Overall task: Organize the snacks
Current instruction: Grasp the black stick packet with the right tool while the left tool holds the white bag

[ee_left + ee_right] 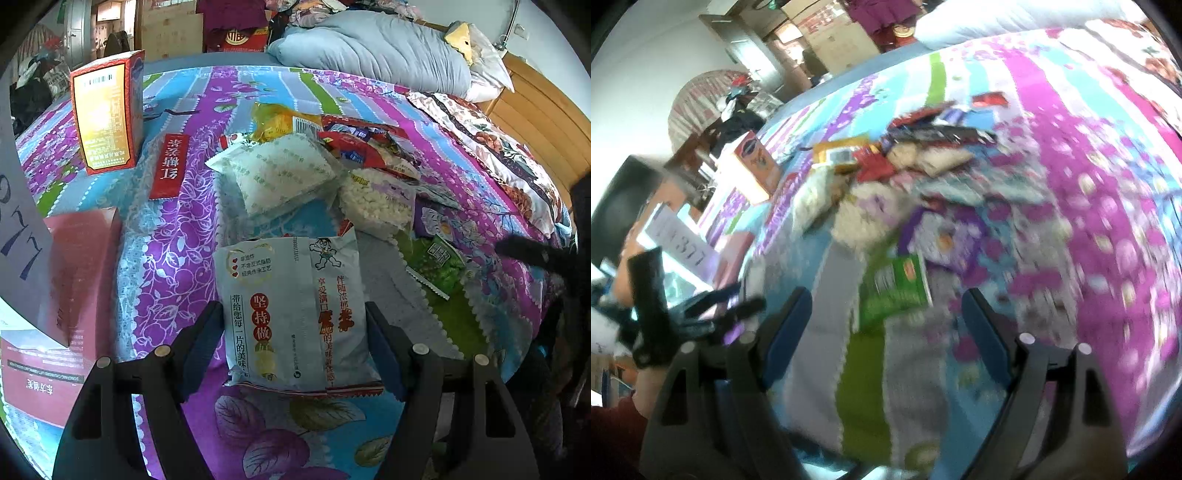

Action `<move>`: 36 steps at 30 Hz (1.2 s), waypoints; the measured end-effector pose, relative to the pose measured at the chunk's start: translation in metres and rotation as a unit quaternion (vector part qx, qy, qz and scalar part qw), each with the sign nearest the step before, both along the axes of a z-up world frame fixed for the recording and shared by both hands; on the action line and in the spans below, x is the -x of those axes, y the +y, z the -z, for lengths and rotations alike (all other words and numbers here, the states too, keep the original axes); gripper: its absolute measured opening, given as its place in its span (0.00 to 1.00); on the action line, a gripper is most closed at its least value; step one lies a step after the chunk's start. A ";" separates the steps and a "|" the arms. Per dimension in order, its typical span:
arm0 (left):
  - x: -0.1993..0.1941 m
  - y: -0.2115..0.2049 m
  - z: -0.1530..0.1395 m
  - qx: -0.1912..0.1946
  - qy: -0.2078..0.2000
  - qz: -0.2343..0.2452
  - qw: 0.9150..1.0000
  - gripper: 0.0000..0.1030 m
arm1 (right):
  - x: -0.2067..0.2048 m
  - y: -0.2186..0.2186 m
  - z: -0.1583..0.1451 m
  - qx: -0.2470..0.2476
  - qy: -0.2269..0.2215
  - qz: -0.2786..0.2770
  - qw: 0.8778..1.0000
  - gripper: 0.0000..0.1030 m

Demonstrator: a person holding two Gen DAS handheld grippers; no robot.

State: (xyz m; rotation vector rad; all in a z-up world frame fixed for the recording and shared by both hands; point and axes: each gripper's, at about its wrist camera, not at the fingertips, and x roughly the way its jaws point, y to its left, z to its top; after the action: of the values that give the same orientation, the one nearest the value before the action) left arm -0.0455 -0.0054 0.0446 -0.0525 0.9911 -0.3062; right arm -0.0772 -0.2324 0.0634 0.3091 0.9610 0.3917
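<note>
A: Logging nearest the lens first: left gripper (293, 306), standing spread wide, straddling the white crinkled-foil snack packet with red lettering (288, 280). Not clamping anything yet.

B: Agreeing. Lying flat on the purple-and-blue floral bedspread (173, 258), lower half sitting between the blue pads (201, 343). Seemingly just brushing the long edges; hard telling true contact.

A: Judging the step in hand as picking up this packet. Recommending closing slowly across the width, since probably dealing with a puffy, slippery bag.

B: Also pressing the tips a little into the soft bedspread before squeezing, catching the sealed seams rather than the ballooning middle. Stopping once the foil is buckling, avoiding crushing the contents.

A: Checking the right gripper (882, 295)?

B: Likewise standing apart, holding nothing, hovering over the bedspread. Working from a badly smeared view. Pointing roughly at the flat green foil packet (897, 288), lying just ahead of the tips.

A: Guessing at a destination?

B: Only guessing. Seeing the upright red-and-gold carton (107, 114), the flat red box (170, 166) and the pink carton (81, 266) off to the left, plus the heap of mixed snack packets (354, 147) just beyond the white one. Keeping the lift low and clear of that heap, avoiding dragging neighbours along.
</note>
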 end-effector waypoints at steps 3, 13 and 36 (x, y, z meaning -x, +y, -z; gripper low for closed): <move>-0.001 0.001 0.001 0.002 0.001 -0.003 1.000 0.74 | -0.021 0.017 -0.005 0.023 -0.013 -0.024 0.999 0.82; -0.005 0.007 0.003 0.006 0.007 -0.006 1.000 0.74 | -0.078 0.005 -0.004 0.022 -0.029 0.008 0.999 0.83; -0.012 0.009 0.005 0.030 0.025 -0.005 0.999 0.74 | -0.180 -0.022 0.028 -0.104 0.171 -0.080 0.977 0.88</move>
State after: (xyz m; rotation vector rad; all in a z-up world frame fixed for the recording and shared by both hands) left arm -0.0331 0.0037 0.0398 -0.1207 1.0303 -0.3277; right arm 0.1023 -0.2541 0.0350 0.5017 1.2895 0.6023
